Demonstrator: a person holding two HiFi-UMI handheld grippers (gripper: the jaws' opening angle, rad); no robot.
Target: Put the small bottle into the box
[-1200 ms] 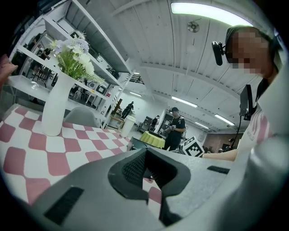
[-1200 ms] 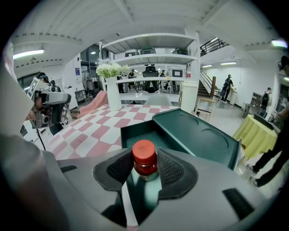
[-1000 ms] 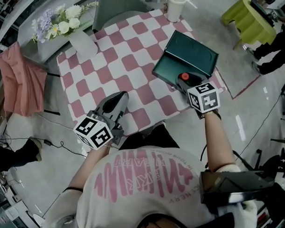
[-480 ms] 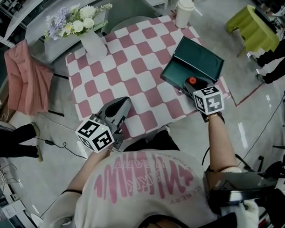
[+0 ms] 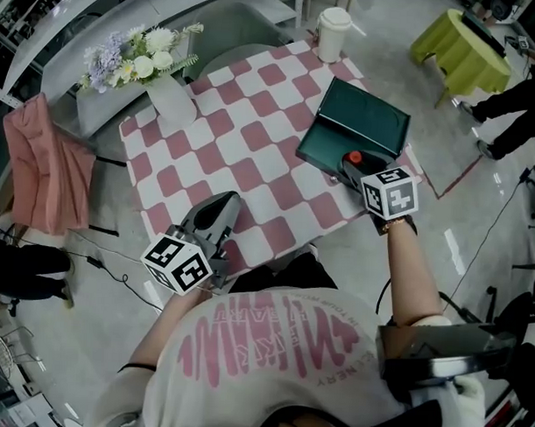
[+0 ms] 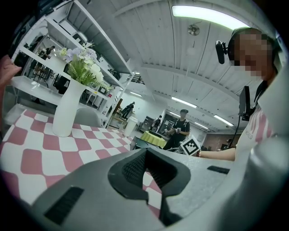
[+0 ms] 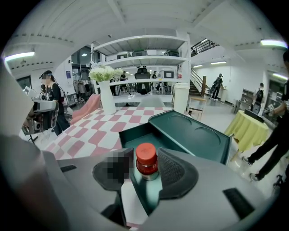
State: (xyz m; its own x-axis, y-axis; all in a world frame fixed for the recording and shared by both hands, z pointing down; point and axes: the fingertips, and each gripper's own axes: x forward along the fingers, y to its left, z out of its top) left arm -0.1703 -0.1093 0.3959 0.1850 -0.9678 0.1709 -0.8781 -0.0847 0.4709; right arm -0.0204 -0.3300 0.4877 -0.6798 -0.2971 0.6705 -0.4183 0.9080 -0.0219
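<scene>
We see the bottle [image 7: 146,163] upright, red cap up, clamped btwn the pads of the R gripper [image 7: 145,175], one pad on each side of its body. It hangs at the near edge of the box [image 5: 315,154]. In the R gripper view the dark green tray shows right behind & below it. We can't tell if the bottle's base touches the tray.

The box is open, w/ its lid [image 7: 194,133] tilted back on the far side & two round dents in the lid's inner face.

In the head view the box sits near the right near corner of the table [image 5: 209,140], which has a pink & white check cloth. The R gripper's marker cube is just on our side of the box.

The L gripper [image 5: 220,207] is at the table's near edge, well apart from the box & to its left. Its fingers are together w/ nothing btwn them. In the L gripper view the tips meet & we see the checks past them. We can't tell if it touches the cloth.

A white vase [image 5: 171,98] w/ white & lilac flowers stands by the far left corner. A white cup [image 5: 332,31] stands at the far right corner, beyond the box. A pink drape [image 5: 43,165] hangs left of the table. A yellow-green cover [image 5: 457,44] is off to the far right. People stand in the bkgd of both gripper views
</scene>
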